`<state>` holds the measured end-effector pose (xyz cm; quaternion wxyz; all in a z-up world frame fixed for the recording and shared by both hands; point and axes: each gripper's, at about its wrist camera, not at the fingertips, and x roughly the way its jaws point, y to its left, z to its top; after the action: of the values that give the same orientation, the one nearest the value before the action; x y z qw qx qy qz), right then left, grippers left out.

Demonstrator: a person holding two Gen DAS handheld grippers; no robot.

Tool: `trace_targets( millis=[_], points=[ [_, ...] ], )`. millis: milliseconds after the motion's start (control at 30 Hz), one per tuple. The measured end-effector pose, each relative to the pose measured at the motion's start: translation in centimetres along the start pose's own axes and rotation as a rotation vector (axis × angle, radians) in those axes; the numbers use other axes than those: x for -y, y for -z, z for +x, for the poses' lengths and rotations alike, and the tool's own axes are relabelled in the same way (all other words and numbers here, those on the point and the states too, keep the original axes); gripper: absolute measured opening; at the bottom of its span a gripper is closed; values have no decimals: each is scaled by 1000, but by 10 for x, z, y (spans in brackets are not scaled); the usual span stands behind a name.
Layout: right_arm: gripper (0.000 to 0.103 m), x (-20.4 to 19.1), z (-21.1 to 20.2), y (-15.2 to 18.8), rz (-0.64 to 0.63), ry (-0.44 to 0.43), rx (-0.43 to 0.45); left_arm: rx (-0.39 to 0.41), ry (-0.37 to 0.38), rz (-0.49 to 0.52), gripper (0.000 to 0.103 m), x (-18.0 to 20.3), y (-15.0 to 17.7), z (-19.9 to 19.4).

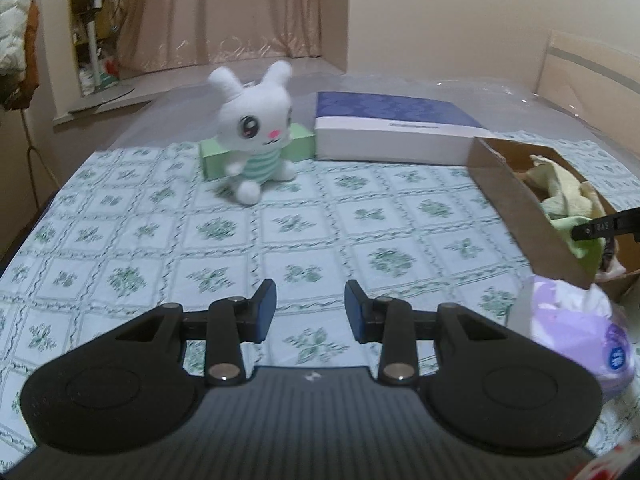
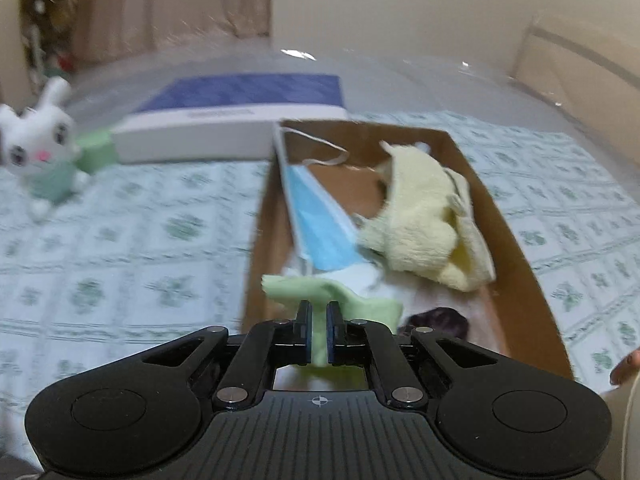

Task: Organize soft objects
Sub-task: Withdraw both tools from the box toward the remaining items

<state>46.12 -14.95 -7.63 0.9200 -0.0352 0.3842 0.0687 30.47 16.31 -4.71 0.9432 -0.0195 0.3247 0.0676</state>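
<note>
Only one bit of writing can be made out. In the left wrist view, a black arm (image 1: pixel 600 227) pokes in from the right edge, over the brown box (image 1: pixel 520 200). It has small pale letters that look like "BAS", but they are tiny and the rest is cut off.

The blue and white box (image 1: pixel 396 128) has a line of small print on its top, too blurry to read in either view.

The purple pack (image 1: pixel 580 332) has a round blue sticker with white marks, too small to read.

Each gripper body has a little white cross mark, not a word.
</note>
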Motion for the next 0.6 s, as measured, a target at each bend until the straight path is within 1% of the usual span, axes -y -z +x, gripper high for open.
trace_targets(
  millis=[133, 200, 300, 400, 467, 500, 533, 567, 600],
  points=[
    [5, 3, 13, 5, -4, 34, -53, -12, -20, -24, 33, -12, 6, 2],
    [5, 5, 13, 7, 2, 25, -55, -19, -31, -33, 33, -17, 9, 1],
    [6, 5, -2, 8, -24, 10, -5, -22, -49, -42, 33, -23, 11, -1],
    [9, 4, -30, 11, -44, -39, 69, -19, -56, -52, 34, -27, 11, -8],
    [14, 4, -53, 14, -51, -77, 117, -13, -57, -56, 35, -29, 11, -14],
    [21, 3, -67, 18, -58, -103, 144, -9, -58, -57, 36, -30, 12, -18],
    [31, 1, -79, 20, -62, -128, 170, -5, -57, -59, 36, -30, 12, -22],
    [37, 0, -94, 24, -64, -152, 199, -3, -54, -63, 37, -31, 12, -27],
    [47, 0, -106, 29, -65, -173, 226, -2, -51, -67, 39, -31, 13, -31]
  ],
)
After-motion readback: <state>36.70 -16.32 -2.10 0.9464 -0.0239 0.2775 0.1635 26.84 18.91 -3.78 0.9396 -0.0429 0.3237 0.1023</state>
